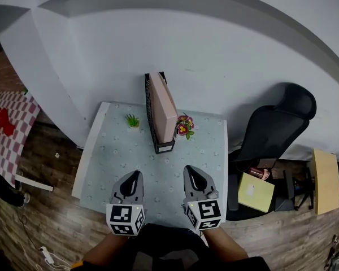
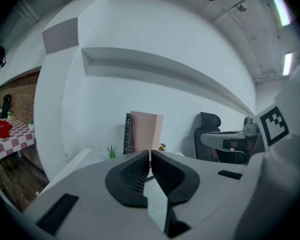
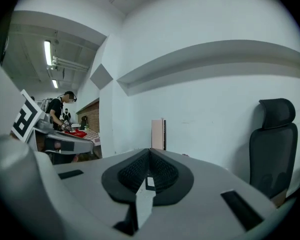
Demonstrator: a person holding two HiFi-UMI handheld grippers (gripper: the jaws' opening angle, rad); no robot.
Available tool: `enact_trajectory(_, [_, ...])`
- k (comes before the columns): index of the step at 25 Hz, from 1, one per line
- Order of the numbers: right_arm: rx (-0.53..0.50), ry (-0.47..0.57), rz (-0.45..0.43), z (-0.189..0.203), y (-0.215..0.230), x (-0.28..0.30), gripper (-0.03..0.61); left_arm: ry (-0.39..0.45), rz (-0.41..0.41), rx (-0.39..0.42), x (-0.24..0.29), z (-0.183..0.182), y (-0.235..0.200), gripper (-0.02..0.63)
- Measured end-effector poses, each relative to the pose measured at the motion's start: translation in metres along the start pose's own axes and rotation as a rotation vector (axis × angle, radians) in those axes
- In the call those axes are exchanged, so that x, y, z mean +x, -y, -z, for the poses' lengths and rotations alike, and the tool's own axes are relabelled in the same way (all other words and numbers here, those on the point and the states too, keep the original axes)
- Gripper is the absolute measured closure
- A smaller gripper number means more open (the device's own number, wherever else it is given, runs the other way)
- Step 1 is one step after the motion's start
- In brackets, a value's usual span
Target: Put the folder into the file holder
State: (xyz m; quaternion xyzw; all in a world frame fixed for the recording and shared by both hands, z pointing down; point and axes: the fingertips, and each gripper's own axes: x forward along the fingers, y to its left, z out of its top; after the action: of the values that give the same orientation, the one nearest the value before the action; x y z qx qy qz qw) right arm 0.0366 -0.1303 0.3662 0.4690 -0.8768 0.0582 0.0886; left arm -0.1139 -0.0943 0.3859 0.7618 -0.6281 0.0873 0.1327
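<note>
- One folder (image 1: 163, 114), pale pink, stands upright on its edge inside the one file holder (image 1: 164, 147), a black mesh box in the upper middle of the head view, at the far edge of the counter (image 1: 107, 157) against the white wall.
- The left gripper view shows the folder (image 2: 147, 129) rising above the file holder (image 2: 128, 134) just beyond the jaw tips. The right gripper view shows the folder (image 3: 156, 133) edge-on, with the file holder (image 3: 164, 134) as a dark strip on its right.
- One small green plant (image 1: 132, 120) sits left of the file holder, and one pot of flowers (image 1: 185, 126) sits just to its right.
- One black office chair (image 1: 277, 129) stands off the counter at the right of the frame. One red-and-white checked table (image 1: 11, 129) shows at the far left.
- There are two grippers. The left hand-held gripper (image 1: 137, 174) and the right hand-held gripper (image 1: 191, 169) lie side by side low in the frame, over the near part of the counter and well short of the file holder.
- Both point up the frame toward the file holder, roughly parallel. A left forearm (image 1: 104, 252) and a right forearm (image 1: 226, 244) come in from the bottom edge.
- The left hand-held gripper (image 2: 150, 154) has its jaws pressed together with only a hairline seam between them, and it holds nothing.
- The right hand-held gripper (image 3: 149, 151) also has its jaws together and empty.
</note>
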Motion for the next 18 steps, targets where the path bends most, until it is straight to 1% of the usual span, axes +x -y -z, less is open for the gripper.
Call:
enact_trajectory(3, [0.029, -0.024, -0.015, 0.015, 0.001, -0.012, 0.561, -0.019, 0.012, 0.004, -0.006, 0.011, 0.014, 0.595])
enact_trajectory(7, [0.015, -0.057, -0.027, 0.031, -0.002, -0.021, 0.563, -0.049, 0.03, -0.006, -0.004, 0.028, 0.03, 0.595])
enact_trajectory(10, [0.029, -0.084, -0.038, 0.041, -0.004, -0.021, 0.565, -0.068, 0.034, -0.017, -0.001, 0.038, 0.036, 0.597])
enact_trajectory(18, [0.046, -0.109, -0.042, 0.047, -0.004, -0.018, 0.565, -0.069, 0.005, -0.022, 0.0, 0.04, 0.031, 0.597])
